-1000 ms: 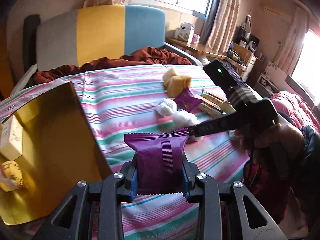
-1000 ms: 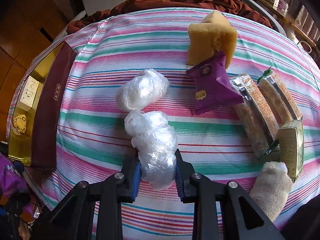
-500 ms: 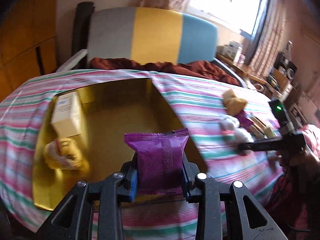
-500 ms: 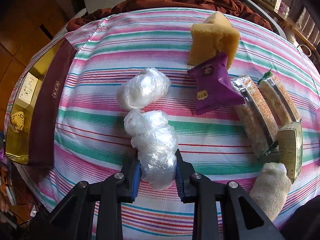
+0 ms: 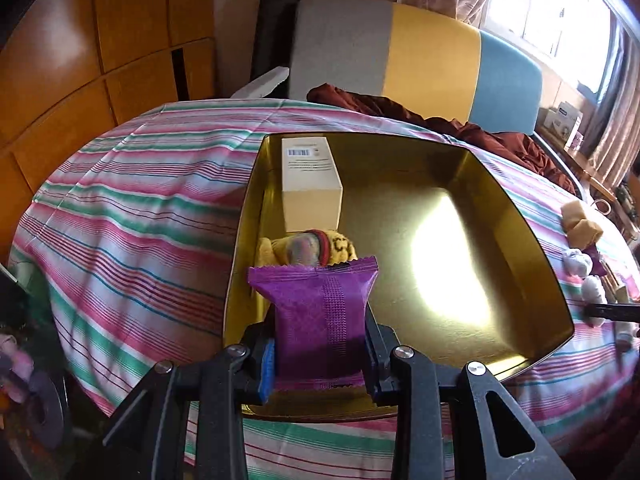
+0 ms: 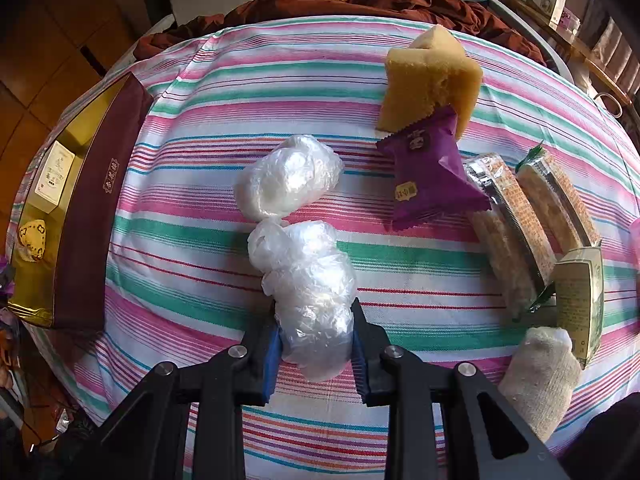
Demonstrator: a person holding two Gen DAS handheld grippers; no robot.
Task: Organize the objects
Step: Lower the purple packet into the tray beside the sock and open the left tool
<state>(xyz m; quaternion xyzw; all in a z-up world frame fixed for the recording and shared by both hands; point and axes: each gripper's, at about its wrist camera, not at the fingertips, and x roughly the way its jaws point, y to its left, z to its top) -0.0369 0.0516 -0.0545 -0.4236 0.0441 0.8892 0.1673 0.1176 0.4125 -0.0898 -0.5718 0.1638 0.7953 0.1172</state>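
The gold tray (image 5: 516,216) lies mostly bare on its right; the white box (image 5: 311,184) and yellow packet (image 5: 308,246) crowd its left.

The left tool (image 5: 320,354) carried its purple packet (image 5: 320,316) over the gold box (image 5: 532,236).

The left gripper (image 5: 320,354) is clamped on a purple packet (image 5: 320,320), angled downward, while the right gripper (image 6: 316,354) points steeply down, pinching a plastic-wrapped bundle (image 6: 308,292).
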